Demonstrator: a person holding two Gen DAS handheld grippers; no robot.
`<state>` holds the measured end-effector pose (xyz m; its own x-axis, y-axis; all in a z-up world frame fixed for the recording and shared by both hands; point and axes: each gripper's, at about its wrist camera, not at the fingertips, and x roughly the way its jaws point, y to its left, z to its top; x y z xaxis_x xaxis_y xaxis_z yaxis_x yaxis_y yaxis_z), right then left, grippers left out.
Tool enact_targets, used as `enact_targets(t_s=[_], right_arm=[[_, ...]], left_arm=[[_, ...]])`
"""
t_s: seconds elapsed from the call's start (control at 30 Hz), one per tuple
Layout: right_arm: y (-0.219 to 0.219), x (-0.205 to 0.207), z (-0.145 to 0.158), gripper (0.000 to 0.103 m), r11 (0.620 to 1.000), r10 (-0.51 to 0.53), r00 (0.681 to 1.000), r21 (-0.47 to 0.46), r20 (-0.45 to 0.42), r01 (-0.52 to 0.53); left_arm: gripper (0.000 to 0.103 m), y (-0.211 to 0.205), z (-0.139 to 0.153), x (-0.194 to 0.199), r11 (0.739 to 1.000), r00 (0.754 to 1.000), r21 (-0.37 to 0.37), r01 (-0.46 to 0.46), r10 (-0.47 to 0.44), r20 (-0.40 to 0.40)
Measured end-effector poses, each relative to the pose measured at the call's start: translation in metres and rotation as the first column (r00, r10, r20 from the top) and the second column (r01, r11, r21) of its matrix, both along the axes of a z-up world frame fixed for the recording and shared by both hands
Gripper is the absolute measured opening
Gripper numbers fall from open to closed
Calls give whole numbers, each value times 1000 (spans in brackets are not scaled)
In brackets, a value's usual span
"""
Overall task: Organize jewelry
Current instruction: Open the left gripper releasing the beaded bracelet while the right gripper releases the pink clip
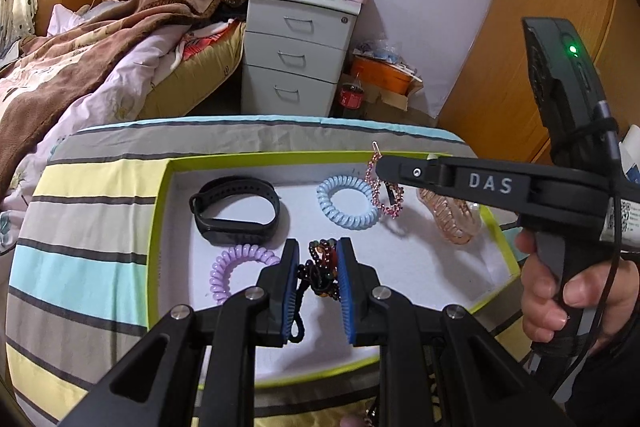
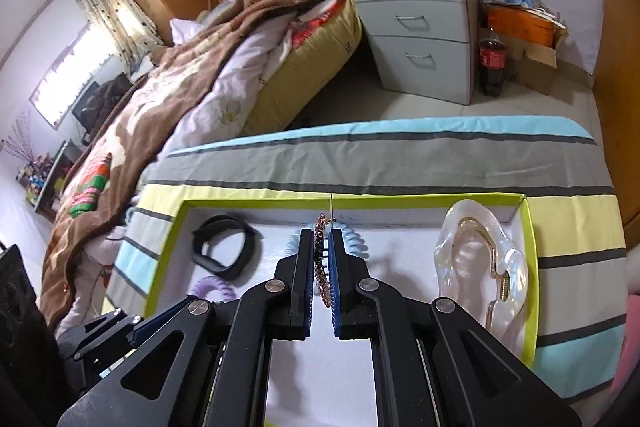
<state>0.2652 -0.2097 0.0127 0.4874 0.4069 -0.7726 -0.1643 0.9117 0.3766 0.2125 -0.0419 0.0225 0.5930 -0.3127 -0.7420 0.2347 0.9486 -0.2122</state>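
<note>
A green-rimmed white tray (image 1: pixel 160 211) (image 2: pixel 530 247) lies on a striped cloth. My left gripper (image 1: pixel 318 247) is shut on a dark beaded bracelet (image 1: pixel 320 267), hanging just above the tray's near middle. My right gripper (image 2: pixel 320 239) (image 1: pixel 382 163) is shut on a pink beaded piece (image 2: pixel 321 267) (image 1: pixel 386 201) with a metal clip, held over the tray's far side. In the tray lie a black wristband (image 1: pixel 236 207) (image 2: pixel 224 247), a light blue coil hair tie (image 1: pixel 346 203) (image 2: pixel 352 241), a purple coil hair tie (image 1: pixel 236 265) (image 2: pixel 210 287) and a clear pinkish hair claw (image 1: pixel 452 219) (image 2: pixel 480 267).
The striped cloth (image 1: pixel 80 227) covers the surface under the tray. Behind stand a bed with a brown blanket (image 1: pixel 80 47), a grey drawer unit (image 1: pixel 296 51), a cola bottle (image 2: pixel 492 63) and an orange box (image 1: pixel 384 75). A hand (image 1: pixel 568 299) holds the right gripper's handle.
</note>
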Motion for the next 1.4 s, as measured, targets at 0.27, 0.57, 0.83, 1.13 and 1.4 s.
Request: enact_targets(t_s=[0.27,0.57,0.83,1.13,1.4], right_arm=[[2,9,-8,7,999,8,1000,-35,-16,-8],[6,14,-9,7,998,9,1000,-59,-12,-10],[6,12,-8,8,999,0,1000,-54,-13,-1],[5,11,-11,16,998,-4,1000,-63,-21,3],[6,9,-8,33,997,-11,1000,-81,-10,10]], left_arm=[[20,-5,-13,10,1000,999,9,-8,8,-42],[22,-5,-18,13,1000,998,8,-22,22,-57],[27,-3,-13,12,1000,999,4,-24,24,-48],[36,-1,-12,12,1000,999,1,-26,26,-47],[42,-1,-10,10,1000,999,-3,-29,29,-39]])
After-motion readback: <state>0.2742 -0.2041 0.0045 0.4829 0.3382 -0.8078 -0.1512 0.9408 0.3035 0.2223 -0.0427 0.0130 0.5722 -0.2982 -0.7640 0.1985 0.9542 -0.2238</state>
